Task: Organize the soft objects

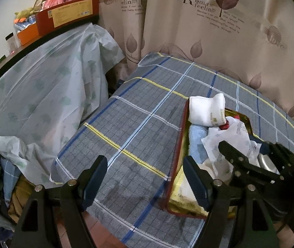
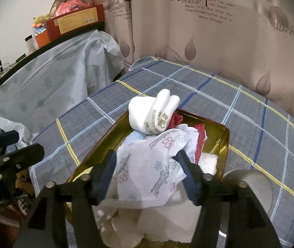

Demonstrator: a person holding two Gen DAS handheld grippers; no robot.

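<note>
The gold tin (image 2: 226, 142) sat on the plaid-covered tabletop (image 2: 250, 111), heaped with soft things. Over the tin's near end the right claw (image 2: 147, 165) stood parted around a thin flower-printed white cloth (image 2: 147, 161); whether its pads pressed the cloth could not be told. A rolled white towel (image 2: 153, 113) perched on the tin's far rim. The left claw (image 1: 144, 177), open and empty, hung left of the tin. The loose cloth could spill over the rim, or a nudge might tip the towel off.

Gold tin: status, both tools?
Left tool open, empty, over plaid cloth. Right tool open astride printed white cloth in gold tin. White rolled towel overhangs far rim.
</note>
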